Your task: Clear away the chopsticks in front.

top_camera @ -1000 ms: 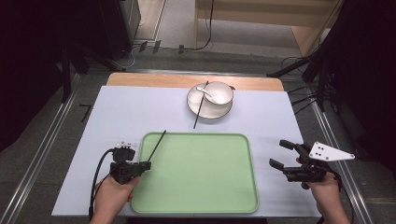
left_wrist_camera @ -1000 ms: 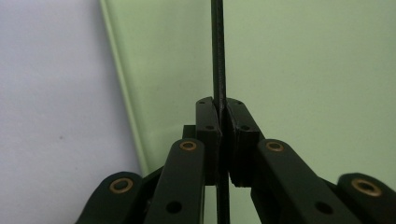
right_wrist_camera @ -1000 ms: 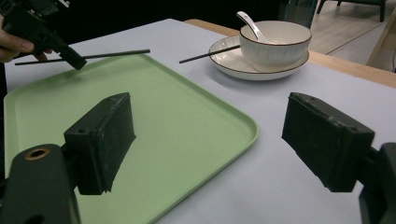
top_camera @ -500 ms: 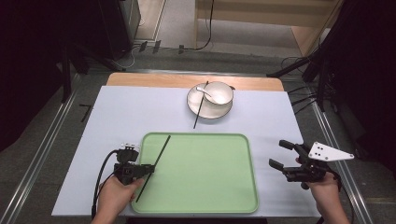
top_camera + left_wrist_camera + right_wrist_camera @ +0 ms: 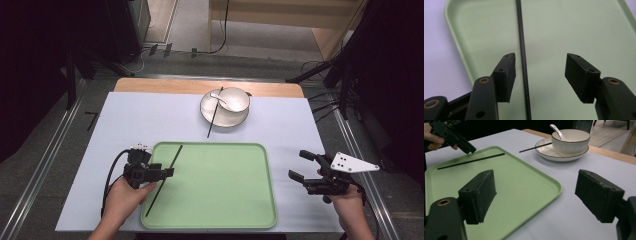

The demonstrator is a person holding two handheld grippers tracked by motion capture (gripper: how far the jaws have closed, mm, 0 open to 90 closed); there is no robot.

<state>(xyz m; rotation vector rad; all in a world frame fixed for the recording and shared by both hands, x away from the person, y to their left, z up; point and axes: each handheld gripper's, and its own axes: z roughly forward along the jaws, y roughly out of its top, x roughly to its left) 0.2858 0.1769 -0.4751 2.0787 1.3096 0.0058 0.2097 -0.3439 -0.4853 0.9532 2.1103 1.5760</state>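
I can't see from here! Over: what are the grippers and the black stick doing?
Left hand-held gripper open over chopstick lying in green tray. Right hand-held gripper open, beside tray. Second chopstick on plate. Nothing blocking.

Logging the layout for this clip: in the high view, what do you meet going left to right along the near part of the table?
left gripper → chopstick lying in the tray → green tray → right gripper

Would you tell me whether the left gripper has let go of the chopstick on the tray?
Yes, open. The left gripper has its jaws apart, and the chopstick lies between them on the green tray, touching neither.
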